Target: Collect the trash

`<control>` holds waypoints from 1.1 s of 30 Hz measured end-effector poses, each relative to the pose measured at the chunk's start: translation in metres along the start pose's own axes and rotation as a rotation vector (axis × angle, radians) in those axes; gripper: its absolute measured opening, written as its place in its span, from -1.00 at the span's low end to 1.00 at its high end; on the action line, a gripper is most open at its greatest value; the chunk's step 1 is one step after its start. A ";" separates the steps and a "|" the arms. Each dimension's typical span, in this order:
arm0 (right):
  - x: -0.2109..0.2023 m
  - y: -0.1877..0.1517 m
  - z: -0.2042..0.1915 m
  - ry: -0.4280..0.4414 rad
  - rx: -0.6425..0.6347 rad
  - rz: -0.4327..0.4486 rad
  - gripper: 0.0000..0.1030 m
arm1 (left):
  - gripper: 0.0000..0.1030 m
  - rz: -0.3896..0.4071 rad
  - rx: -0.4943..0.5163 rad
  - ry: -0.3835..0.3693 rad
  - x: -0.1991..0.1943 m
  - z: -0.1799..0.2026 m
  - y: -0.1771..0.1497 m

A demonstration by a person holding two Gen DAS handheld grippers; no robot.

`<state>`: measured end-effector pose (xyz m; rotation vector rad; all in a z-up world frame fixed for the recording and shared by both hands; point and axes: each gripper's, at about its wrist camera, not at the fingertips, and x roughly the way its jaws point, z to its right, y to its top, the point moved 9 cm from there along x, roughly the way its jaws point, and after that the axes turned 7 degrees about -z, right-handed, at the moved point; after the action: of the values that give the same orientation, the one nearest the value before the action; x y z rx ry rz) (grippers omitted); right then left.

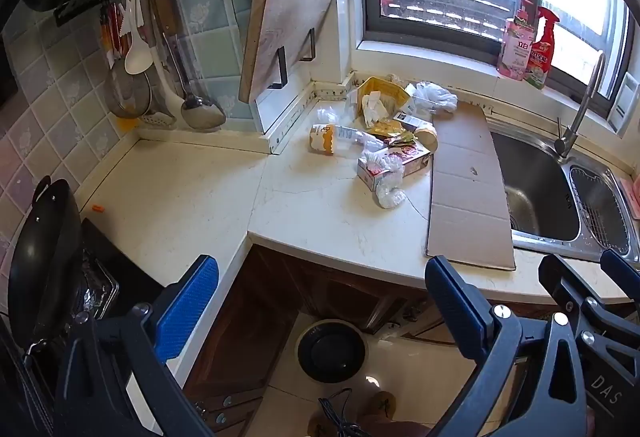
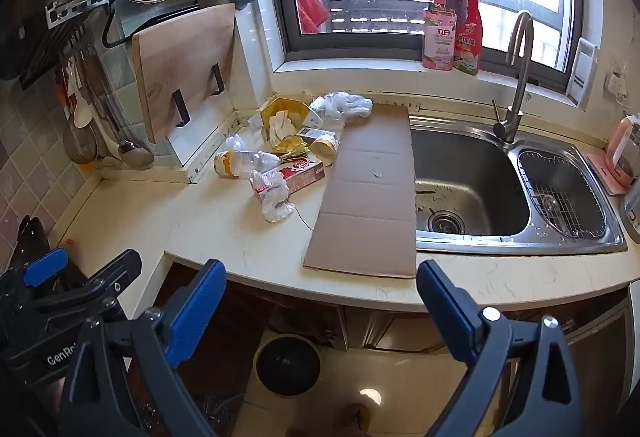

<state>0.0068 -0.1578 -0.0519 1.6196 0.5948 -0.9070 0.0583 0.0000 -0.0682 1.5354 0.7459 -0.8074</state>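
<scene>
My left hand-held gripper (image 1: 320,309) hung spread wide over the edge of the pale stone surface (image 1: 180,205), nothing between its blue-padded fingers (image 1: 188,305). My right hand-held gripper (image 2: 320,313) was just as wide and just as empty, held short of the same surface.

Going left to right, the black pan (image 1: 40,253) sat at the far left and a tiny orange scrap (image 1: 98,209) lay alone on the stone. The trash itself was heaped in the back corner below the wooden cutting board (image 1: 288,25): a clear plastic bottle with an orange-and-white label (image 1: 332,139) lying on its side, a red-and-white carton (image 1: 404,159) with crumpled clear plastic wrap (image 1: 386,181) over it, a yellow cardboard box stuffed with white paper (image 1: 380,97), and a bunched white plastic bag (image 1: 436,97). Just right of the heap lay a long flat strip of brown cardboard (image 1: 468,193), its edge reaching over the steel sink (image 1: 540,189).

Judging by this, nothing had been collected yet — every piece sat on the surface, well apart from both grippers. The round black bin (image 1: 332,351) stood on the floor below, and I could not see anything inside it.

The small packets in the middle of the heap were too jumbled to tell apart, and the bottom of both views was blocked by the gripper frames — only a bit of footwear showed there.
</scene>
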 end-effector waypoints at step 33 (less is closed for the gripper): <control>-0.011 -0.001 0.001 0.007 -0.004 0.028 0.88 | 0.95 0.059 0.000 0.010 -0.017 -0.004 0.001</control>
<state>-0.0001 -0.1573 -0.0438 1.6249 0.5768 -0.8790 0.0502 0.0036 -0.0527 1.5554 0.7045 -0.7565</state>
